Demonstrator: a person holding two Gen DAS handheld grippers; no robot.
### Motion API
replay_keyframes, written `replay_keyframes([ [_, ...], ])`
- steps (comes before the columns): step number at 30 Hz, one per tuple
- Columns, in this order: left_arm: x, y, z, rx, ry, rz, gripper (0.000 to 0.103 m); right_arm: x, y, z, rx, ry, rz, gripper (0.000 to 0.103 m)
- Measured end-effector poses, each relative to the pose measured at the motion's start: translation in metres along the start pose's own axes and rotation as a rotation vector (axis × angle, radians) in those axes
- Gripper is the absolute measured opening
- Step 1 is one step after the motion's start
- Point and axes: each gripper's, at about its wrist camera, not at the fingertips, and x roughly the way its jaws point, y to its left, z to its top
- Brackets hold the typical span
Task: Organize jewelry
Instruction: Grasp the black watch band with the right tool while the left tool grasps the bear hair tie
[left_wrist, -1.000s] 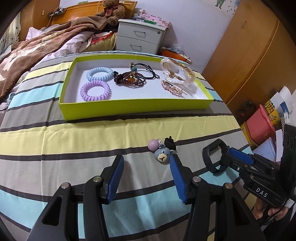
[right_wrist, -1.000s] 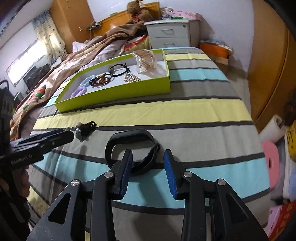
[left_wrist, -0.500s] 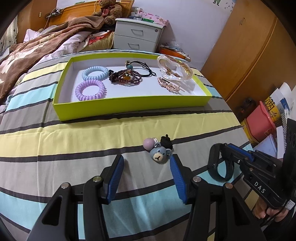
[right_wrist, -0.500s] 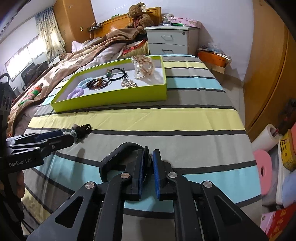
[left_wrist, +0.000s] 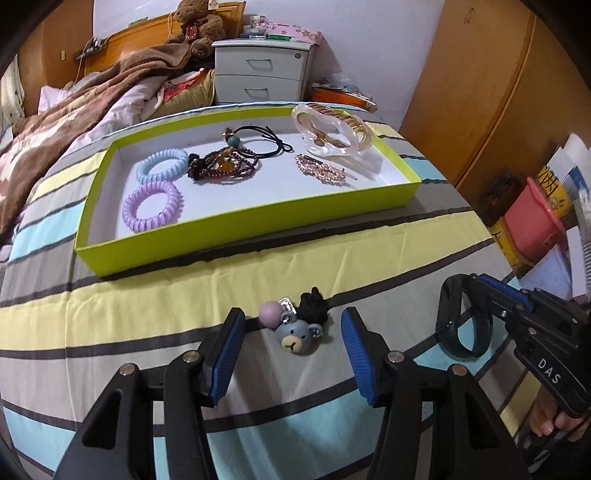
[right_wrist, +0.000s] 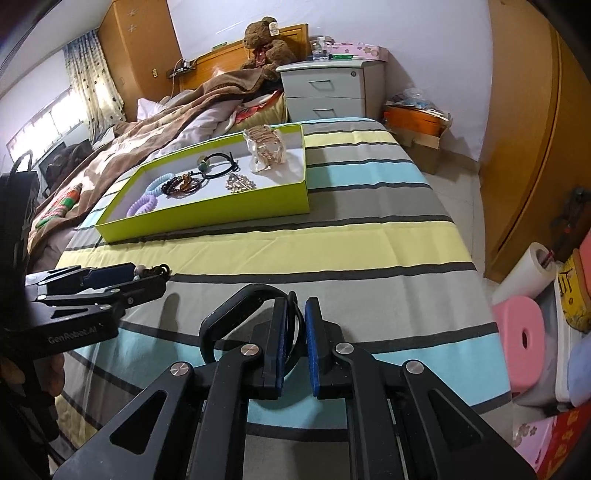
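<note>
A lime-green tray on the striped bed holds a purple coil tie, a blue coil tie, dark beads, a black cord tie, a gold clip and a clear bangle. A bear-head hair tie lies on the bedspread between the jaws of my open left gripper. My right gripper is shut on a black wristband, held just above the bed; it also shows in the left wrist view. The tray shows in the right wrist view.
A brown blanket lies at the back left. A white nightstand stands behind the bed. A wooden wardrobe, a pink stool and bins are off the bed's right edge.
My right gripper shut on the black wristband and lifted it a little. My left gripper moved forward, bringing the bear hair tie between its open jaws.
</note>
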Motion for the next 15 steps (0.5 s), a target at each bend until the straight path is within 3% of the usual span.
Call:
replay_keyframes([
  [6,0.0027,-0.0087,-0.0013,0.047,-0.009,0.067,0.055,-0.0006,0.0017,0.0004,-0.003,-0.006,0.014,0.01],
  [10,0.0011,-0.0081,-0.0008,0.046,-0.011,0.068,0.04,-0.0005,0.0018,0.0006,-0.002,-0.008,0.013,0.01],
  [15,-0.0009,-0.0072,-0.0018,0.048,-0.012,0.075,0.035,-0.0001,0.0024,0.0011,-0.005,-0.01,0.014,0.01],
])
